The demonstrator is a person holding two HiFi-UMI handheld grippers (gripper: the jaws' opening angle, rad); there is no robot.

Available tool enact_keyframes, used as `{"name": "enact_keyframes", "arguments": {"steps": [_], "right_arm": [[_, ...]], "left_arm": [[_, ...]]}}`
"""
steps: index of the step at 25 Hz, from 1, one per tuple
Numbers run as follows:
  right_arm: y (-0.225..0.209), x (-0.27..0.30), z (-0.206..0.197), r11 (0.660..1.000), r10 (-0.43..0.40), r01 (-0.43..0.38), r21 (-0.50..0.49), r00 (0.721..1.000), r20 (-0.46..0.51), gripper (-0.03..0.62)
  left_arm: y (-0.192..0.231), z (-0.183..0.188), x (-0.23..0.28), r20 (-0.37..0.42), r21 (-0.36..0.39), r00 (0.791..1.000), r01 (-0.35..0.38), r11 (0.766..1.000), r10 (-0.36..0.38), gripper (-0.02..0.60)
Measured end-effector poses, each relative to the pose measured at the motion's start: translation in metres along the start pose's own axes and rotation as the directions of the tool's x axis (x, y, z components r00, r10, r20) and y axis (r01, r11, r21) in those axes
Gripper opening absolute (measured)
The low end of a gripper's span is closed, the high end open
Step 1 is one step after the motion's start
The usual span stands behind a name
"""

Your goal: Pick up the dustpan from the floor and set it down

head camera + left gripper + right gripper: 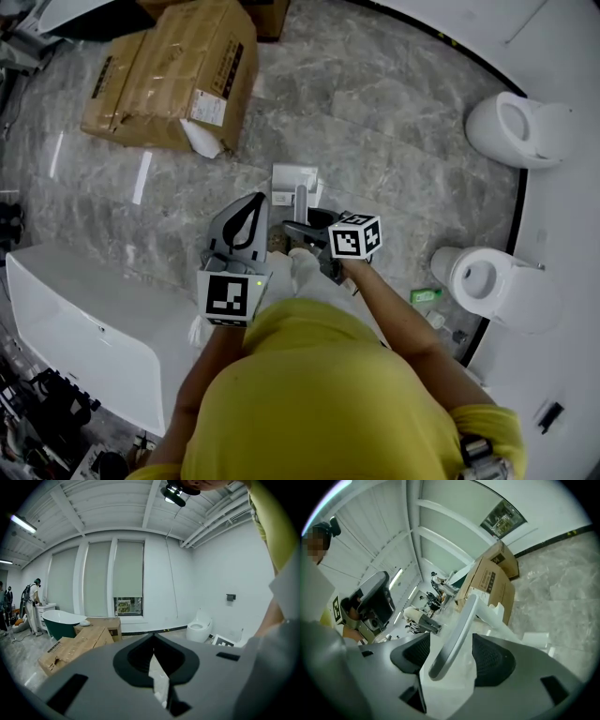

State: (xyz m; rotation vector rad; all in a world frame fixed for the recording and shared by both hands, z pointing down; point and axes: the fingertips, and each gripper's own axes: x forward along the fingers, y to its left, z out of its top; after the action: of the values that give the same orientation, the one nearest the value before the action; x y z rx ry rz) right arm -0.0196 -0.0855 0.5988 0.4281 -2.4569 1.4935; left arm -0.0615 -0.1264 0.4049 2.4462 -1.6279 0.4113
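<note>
The dustpan (292, 178) is down on the floor (394, 112), right in front of the person's feet. Its long handle (457, 630) sticks up toward the person. The right gripper (452, 656) has its fingers spread wide. The handle stands in the gap between them, and neither finger seems to press on it. I think the fingers are apart like that because the dustpan sits on the floor by itself and does not need a tight hold. The left gripper (153, 644) has its fingers pressed together with nothing in them. It waits just beside the right one, and I think it is not needed for this job. So the job looks almost done, and the right gripper only has to come off the handle without knocking the dustpan over. The floor is smooth grey stone with pale swirls, so the dustpan can sit flat but may slide if bumped. The room is big and white, with tall windows. Brown boxes (173, 80) lie on the floor past the dustpan. Two white toilets (516, 127) stand along the curved wall on the right. Far off there is a green bathtub (61, 619).
</note>
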Motion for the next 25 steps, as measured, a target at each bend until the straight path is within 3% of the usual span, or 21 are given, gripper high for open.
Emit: {"name": "enact_keyframes", "arguments": {"steps": [4,13,25], "right_arm": [[0.007,0.017,0.002,0.992,0.107,-0.105,0.076,0.994,-0.017,0.287],[0.001,0.024,0.009,0.994,0.095,-0.095,0.06,0.996,0.001,0.13],[0.029,0.001,0.035,0.992,0.107,-0.112,0.063,0.992,0.072,0.121]], "left_arm": [[0.01,-0.002,0.003,-0.012,-0.001,1.0,0.009,1.0,-0.009,0.002],[0.022,-0.003,0.001,-0.02,0.002,1.0,0.013,1.0,-0.013,0.002],[0.021,0.002,0.008,-0.001,0.012,0.997,0.074,0.997,-0.074,0.002]]}}
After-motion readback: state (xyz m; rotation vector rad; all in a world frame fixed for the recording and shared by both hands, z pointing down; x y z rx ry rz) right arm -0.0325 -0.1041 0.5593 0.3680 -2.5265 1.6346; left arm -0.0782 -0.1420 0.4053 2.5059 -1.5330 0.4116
